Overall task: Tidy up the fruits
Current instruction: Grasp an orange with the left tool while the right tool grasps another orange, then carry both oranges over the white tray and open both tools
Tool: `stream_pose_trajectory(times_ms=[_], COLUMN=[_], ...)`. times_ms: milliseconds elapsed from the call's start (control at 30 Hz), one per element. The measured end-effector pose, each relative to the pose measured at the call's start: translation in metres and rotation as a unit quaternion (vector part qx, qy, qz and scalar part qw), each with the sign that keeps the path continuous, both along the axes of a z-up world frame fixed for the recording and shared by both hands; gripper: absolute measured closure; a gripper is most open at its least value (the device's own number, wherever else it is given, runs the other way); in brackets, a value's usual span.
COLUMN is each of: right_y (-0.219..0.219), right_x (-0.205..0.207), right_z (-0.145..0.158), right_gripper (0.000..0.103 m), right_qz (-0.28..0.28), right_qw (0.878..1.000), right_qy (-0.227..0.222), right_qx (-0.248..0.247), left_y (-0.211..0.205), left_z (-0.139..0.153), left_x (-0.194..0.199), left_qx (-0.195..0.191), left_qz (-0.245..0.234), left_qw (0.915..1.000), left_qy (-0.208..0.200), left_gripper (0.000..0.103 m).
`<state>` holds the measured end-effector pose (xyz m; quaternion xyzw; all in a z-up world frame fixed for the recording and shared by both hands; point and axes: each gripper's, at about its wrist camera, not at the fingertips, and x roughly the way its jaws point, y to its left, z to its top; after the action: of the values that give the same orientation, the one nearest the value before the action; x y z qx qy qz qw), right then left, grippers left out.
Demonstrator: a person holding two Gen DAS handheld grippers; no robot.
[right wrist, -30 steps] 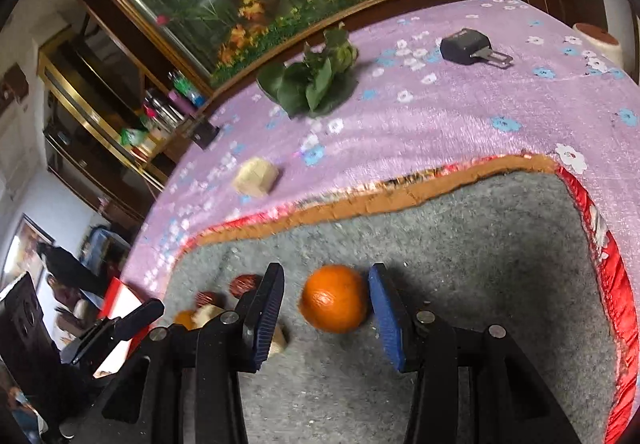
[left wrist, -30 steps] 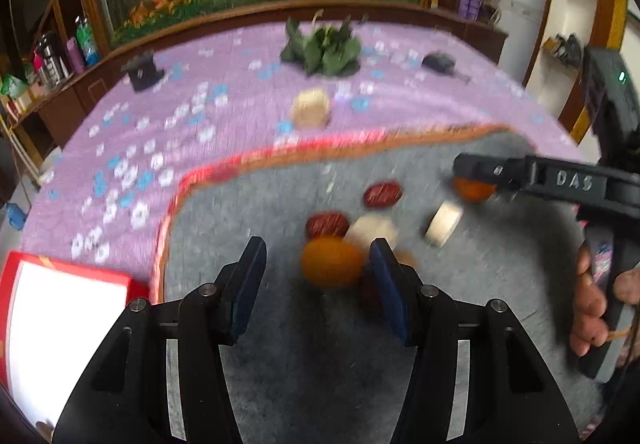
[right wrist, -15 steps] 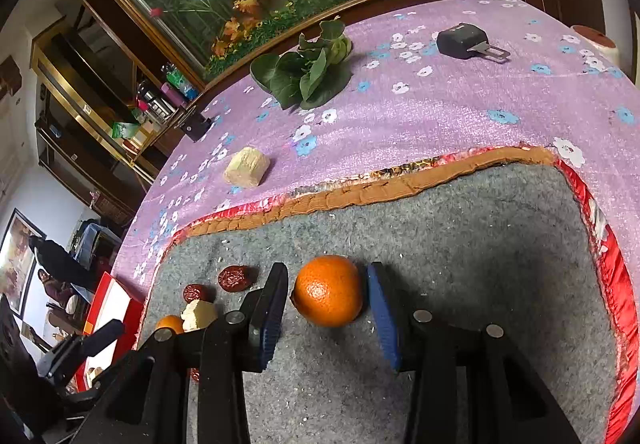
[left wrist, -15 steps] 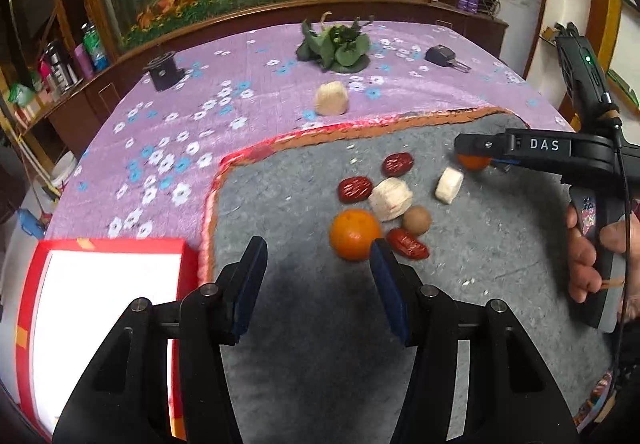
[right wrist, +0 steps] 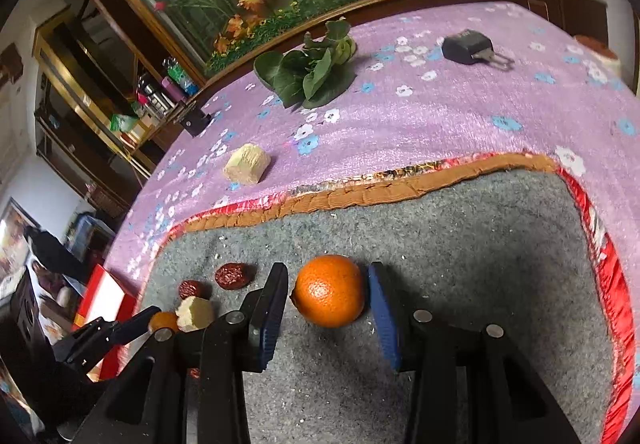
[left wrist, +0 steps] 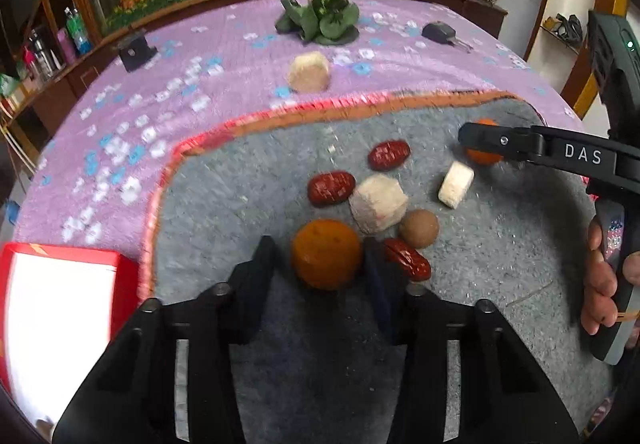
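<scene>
Left gripper (left wrist: 320, 256) jaws closing around an orange (left wrist: 326, 253) on the grey felt mat (left wrist: 280, 324); right-side pad looks at or almost on the skin, left-side pad shows a thin gap, so not a firm grip yet as far as I can tell. Risk: a red date (left wrist: 408, 259) lies just beside the outer face of the right-side finger, and a brown round fruit (left wrist: 419, 228) and pale cube (left wrist: 378, 209) sit close behind the orange, so a sloppy close or push forward could knock that cluster or roll the orange out. Right gripper (right wrist: 328, 310) straddles a second orange (right wrist: 330, 290), fruit centred between the pads with slivers of gap visible on both sides; jaws not seen pressing, so a lift now would likely leave it behind or let it slip. Both oranges sit on the mat, well apart, one per gripper. Further out: two more dates (left wrist: 331, 188) (left wrist: 389, 155), another pale piece (left wrist: 456, 184). Beyond the mat's red-orange border, on the purple floral cloth (right wrist: 440, 116): a tan block (right wrist: 246, 164), leafy greens (right wrist: 308, 70), a black key fob (right wrist: 468, 46). Red-rimmed box (left wrist: 60, 304) sits off the mat's left edge.
</scene>
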<state>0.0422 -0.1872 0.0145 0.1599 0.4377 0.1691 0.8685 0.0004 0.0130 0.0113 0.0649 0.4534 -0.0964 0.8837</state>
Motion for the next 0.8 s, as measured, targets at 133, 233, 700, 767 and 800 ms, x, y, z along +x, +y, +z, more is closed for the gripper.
stream_pose_trajectory(times_ms=[133,233,700,767,800], right_y=[0.018,0.021,0.005,0.006,0.007], right_x=[-0.006,-0.008,-0.029,-0.031,-0.032], right_z=[0.002,0.003,0.036,0.038,0.038], right_gripper=[0.066,0.067,0.067,0.067,0.067], right_qz=[0.012,0.016,-0.009,-0.006,-0.005], right_qw=[0.997,0.995,0.992,0.992,0.992], right_qy=[-0.025,-0.034,-0.119,-0.123,-0.121], right_qx=[-0.074,-0.092,-0.038,-0.027,-0.021], left_y=[0.003,0.005,0.046,0.060,0.067], left_z=[0.001,0.003,0.065,0.075,0.079], left_x=[-0.001,-0.001,-0.086,-0.102,-0.108], left_qx=[-0.012,-0.016,-0.006,-0.012,-0.016], left_qz=[0.010,0.014,0.085,0.102,0.108], left_qw=[0.9999,0.9997,0.9868,0.9827,0.9810], left_qy=[-0.007,-0.012,-0.137,-0.154,-0.160], left_gripper=[0.068,0.071,0.071,0.071,0.071])
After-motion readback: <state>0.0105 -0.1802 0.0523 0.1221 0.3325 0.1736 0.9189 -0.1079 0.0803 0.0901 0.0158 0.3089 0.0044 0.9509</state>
